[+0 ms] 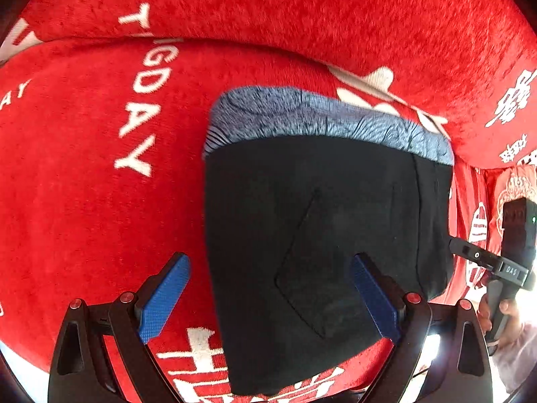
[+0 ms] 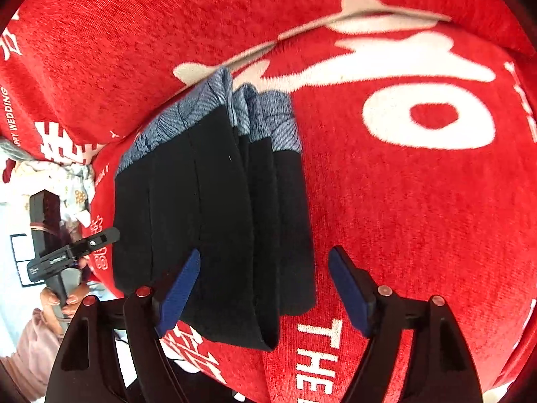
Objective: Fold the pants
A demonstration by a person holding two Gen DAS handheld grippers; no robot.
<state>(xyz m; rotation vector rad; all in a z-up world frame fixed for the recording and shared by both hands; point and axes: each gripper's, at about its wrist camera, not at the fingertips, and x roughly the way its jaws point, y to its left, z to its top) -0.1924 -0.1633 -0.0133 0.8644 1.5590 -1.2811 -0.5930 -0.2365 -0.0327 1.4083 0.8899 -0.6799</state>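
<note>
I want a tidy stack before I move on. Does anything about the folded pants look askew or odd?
Slightly. The black pants lie folded on the red blanket, but in the right wrist view the layers are staggered rather than flush, and the blue-grey patterned lining sticks out past the far edge. Both grippers are open, holding nothing.

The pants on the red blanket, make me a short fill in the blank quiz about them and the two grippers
1. The folded pants are mostly ____ in colour.
2. Their patterned waistband is blue-____.
3. Both the left gripper and the right gripper have their jaws ____.
4. The pants lie on a ____ blanket with white lettering.

Missing words: black; grey; open; red
</note>
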